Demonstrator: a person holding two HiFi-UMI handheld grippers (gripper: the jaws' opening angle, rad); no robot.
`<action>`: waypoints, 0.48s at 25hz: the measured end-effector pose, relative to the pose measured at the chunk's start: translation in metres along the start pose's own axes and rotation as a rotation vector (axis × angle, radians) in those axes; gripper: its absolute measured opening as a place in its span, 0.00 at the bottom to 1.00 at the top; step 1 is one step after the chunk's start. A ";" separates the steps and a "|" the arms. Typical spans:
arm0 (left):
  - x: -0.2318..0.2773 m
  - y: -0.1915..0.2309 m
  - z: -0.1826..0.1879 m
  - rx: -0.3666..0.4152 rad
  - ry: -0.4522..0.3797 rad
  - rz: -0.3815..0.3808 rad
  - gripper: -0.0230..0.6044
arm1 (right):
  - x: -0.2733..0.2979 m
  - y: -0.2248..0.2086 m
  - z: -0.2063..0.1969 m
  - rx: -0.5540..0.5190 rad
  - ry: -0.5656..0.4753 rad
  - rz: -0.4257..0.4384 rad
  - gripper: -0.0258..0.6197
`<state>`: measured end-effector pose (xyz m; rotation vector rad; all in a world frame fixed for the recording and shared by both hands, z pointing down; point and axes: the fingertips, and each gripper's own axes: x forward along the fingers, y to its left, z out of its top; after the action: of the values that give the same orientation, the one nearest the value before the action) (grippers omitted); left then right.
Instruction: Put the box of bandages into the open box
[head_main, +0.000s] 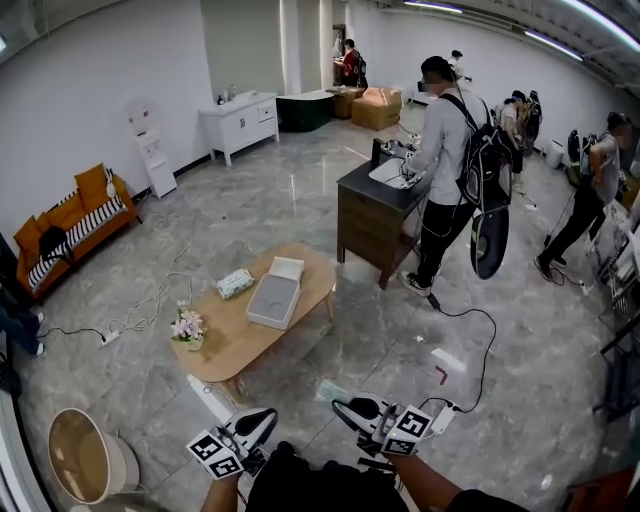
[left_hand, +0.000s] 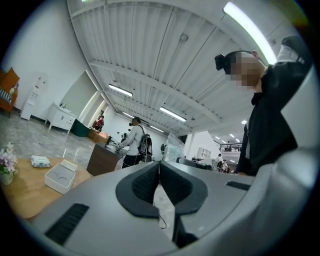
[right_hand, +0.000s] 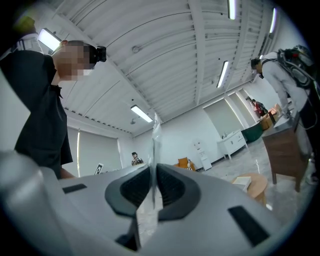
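While the box of bandages (head_main: 235, 283) lies on the oval wooden table (head_main: 240, 342), both grippers hang close to the person's body, well apart from it. The packet's long axis runs roughly from eight to two o'clock in the head view. The open box (head_main: 275, 297) sits near it, on its four o'clock side. From the left gripper (head_main: 262, 418) the packet lies almost straight ahead at twelve o'clock. From the right gripper (head_main: 350, 408) it sits between ten and eleven. So the left one looks the nearer and better lined up for the pick. Its jaws are clenched with nothing between them. The right gripper's jaws are pinched on a thin clear plastic film (right_hand: 155, 135), which stands up between the pads.
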<state>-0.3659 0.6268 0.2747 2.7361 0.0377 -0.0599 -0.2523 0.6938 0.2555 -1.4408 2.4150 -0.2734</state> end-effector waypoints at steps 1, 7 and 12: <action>0.001 0.001 -0.001 -0.004 0.001 -0.001 0.07 | -0.001 -0.002 -0.001 0.002 -0.001 -0.006 0.09; 0.027 0.008 -0.005 -0.012 -0.004 -0.041 0.07 | -0.015 -0.015 -0.003 -0.003 0.009 -0.043 0.09; 0.050 0.025 -0.003 -0.020 0.004 -0.076 0.07 | -0.017 -0.034 0.003 -0.004 0.017 -0.092 0.09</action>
<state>-0.3148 0.6059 0.2853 2.7143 0.1422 -0.0751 -0.2155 0.6925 0.2667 -1.5601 2.3669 -0.3039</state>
